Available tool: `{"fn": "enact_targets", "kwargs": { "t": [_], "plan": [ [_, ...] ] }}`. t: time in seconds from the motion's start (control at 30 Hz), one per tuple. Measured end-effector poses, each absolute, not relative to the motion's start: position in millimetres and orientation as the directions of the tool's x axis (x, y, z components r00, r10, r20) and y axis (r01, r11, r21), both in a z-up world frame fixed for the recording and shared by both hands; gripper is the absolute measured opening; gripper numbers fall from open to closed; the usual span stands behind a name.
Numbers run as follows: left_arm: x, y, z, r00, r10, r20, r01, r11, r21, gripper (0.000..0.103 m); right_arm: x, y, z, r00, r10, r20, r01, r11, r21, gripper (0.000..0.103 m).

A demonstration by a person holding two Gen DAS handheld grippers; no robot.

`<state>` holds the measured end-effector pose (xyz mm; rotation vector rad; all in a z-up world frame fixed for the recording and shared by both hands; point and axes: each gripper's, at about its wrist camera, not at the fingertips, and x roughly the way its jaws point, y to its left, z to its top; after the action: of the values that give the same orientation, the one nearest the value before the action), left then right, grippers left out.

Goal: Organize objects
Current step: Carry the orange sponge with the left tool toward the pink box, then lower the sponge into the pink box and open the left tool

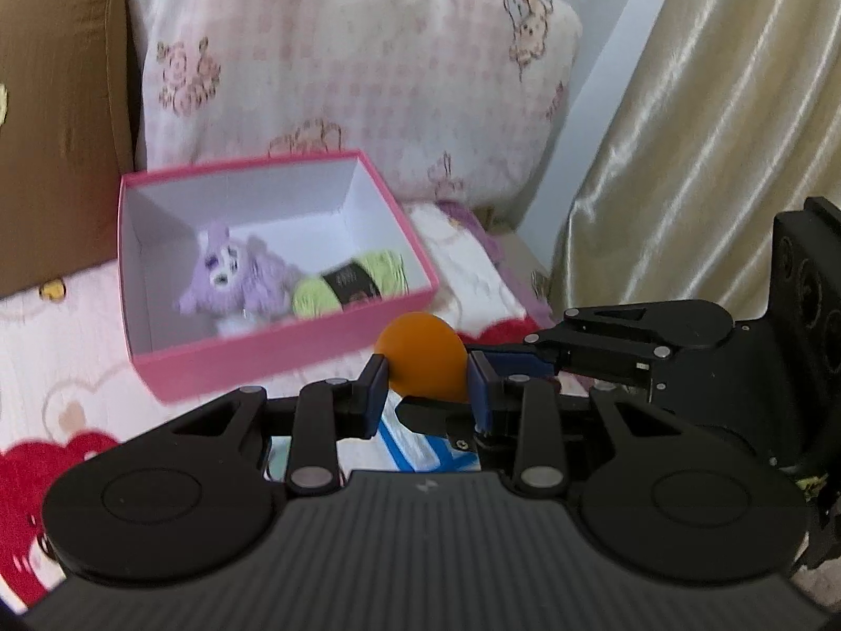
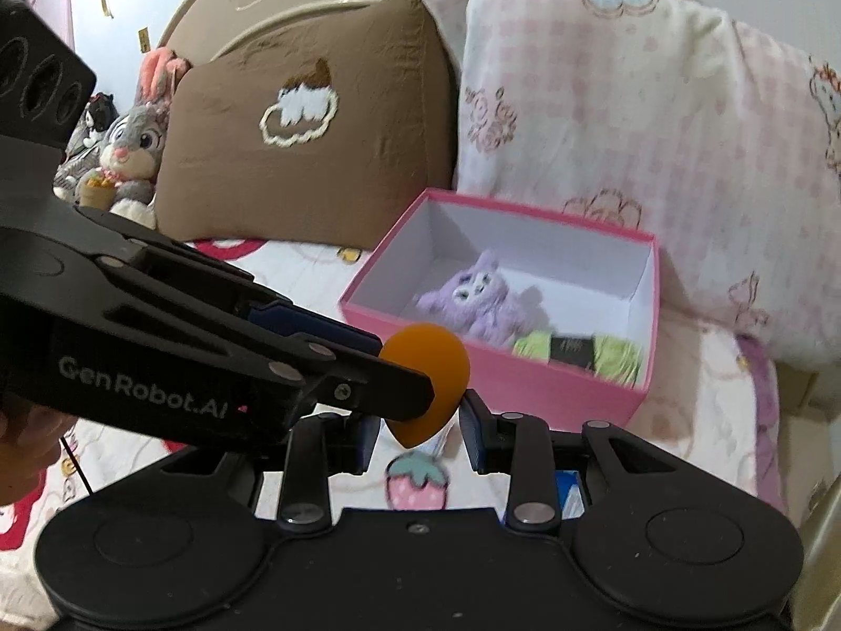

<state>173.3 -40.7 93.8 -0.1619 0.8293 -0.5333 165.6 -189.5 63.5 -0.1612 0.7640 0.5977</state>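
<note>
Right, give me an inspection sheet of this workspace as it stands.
Surface: bed sheet printed with hearts and a strawberry.
Job's things: orange sponge, teardrop-shaped, held in the air short of the pink box; inside the box lie a purple plush and green yarn.
Clutter: blue-and-white packet under the jaws.
Grippers: left gripper shut on the sponge; right gripper also shut on it, from another side.
Cables: thin dark cord at the left edge of the right wrist view.
Surroundings: brown pillow, pink checked pillow, rabbit plush, gold curtain.
</note>
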Motion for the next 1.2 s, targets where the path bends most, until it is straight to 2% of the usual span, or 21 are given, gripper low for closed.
{"fn": "enact_targets", "kwargs": {
  "t": [0.23, 0.43, 0.87, 1.2],
  "plan": [
    [226.0, -43.2, 95.9, 0.598, -0.503, -0.623, 0.367, 0.864, -0.345, 0.031, 217.8, -188.4, 67.9, 0.595, 0.424, -0.683, -0.543, 0.839, 0.047, 0.037],
    [276.0, -42.5, 72.7, 0.597, -0.519, -0.611, 0.347, 0.854, -0.387, 0.030, 266.2, -187.1, 50.7, 0.591, 0.394, -0.704, -0.517, 0.855, 0.045, 0.037],
    [359.1, -42.3, 0.3, 0.566, -0.523, -0.637, 0.274, 0.848, -0.454, 0.030, 353.8, -183.4, -16.3, 0.541, 0.360, -0.760, -0.479, 0.875, 0.074, 0.037],
    [377.8, -38.3, -27.6, 0.541, -0.500, -0.676, 0.214, 0.859, -0.464, 0.031, 371.7, -171.0, -43.1, 0.504, 0.346, -0.791, -0.499, 0.865, 0.060, 0.039]
  ]
}}
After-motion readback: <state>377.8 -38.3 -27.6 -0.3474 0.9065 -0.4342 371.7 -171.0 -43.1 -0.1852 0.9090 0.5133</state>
